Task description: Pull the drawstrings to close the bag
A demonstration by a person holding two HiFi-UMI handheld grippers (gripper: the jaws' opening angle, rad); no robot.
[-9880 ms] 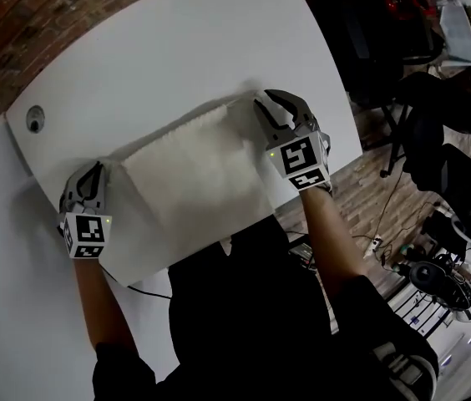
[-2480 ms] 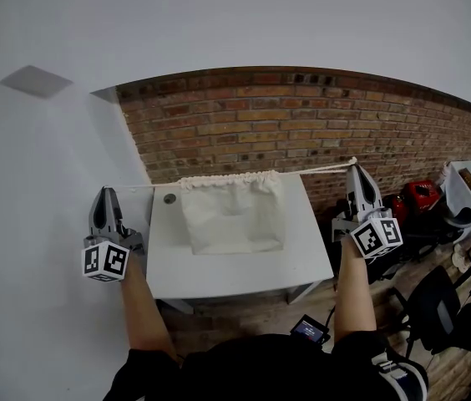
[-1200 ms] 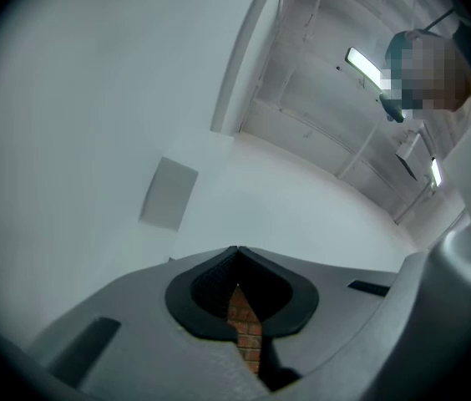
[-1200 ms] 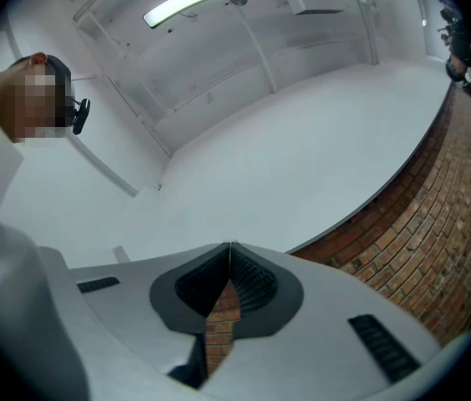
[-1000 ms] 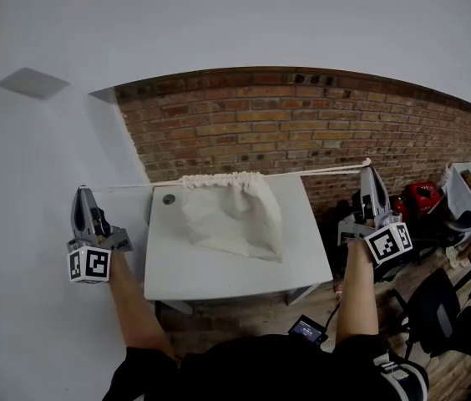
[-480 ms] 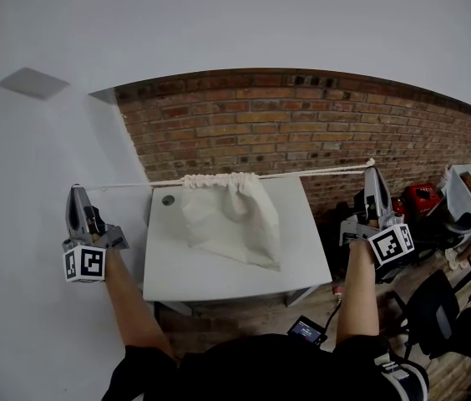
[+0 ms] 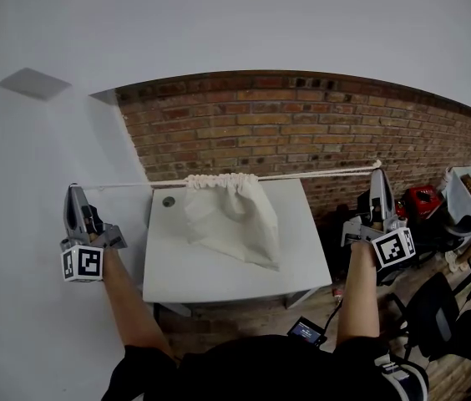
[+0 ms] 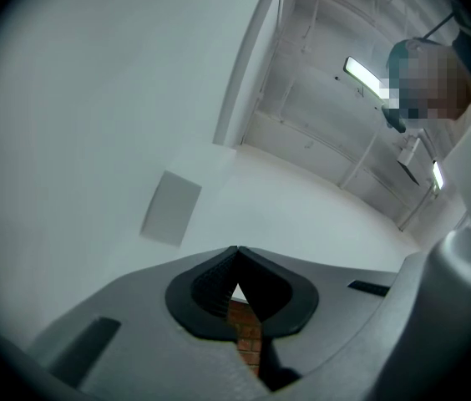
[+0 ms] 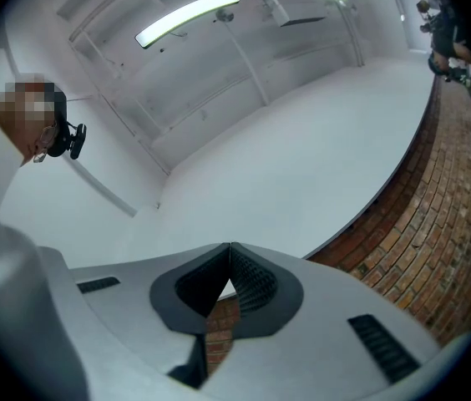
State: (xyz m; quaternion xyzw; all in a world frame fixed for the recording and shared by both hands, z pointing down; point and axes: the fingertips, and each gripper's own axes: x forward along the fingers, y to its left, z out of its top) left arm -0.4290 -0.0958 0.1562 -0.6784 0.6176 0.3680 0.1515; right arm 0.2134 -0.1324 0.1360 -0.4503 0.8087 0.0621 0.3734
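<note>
A white cloth bag (image 7: 234, 220) hangs over the white table (image 7: 219, 278), its lower corner resting on the top. The bag's mouth (image 7: 219, 180) is bunched into tight folds. A white drawstring (image 7: 311, 174) runs taut from the mouth out to both sides. In the head view my left gripper (image 7: 73, 190) is far left of the table, shut on the left cord end (image 7: 123, 185). At the far right my right gripper (image 7: 377, 172) is shut on the right cord end. In both gripper views the jaws of the left gripper (image 8: 237, 248) and the right gripper (image 9: 230, 246) meet at the tips, and the cord is not visible there.
A brick wall (image 7: 302, 132) runs behind the table, and a white wall (image 7: 43, 140) stands at the left. The table has a round cable hole (image 7: 168, 200). Chairs and gear (image 7: 436, 224) crowd the floor at the right, and a small device (image 7: 306, 330) lies below the table's front edge.
Both grippers have drifted slightly outward along the cord line. The bag's mouth has gathered a little tighter, and the bag hangs slightly more to the right.
</note>
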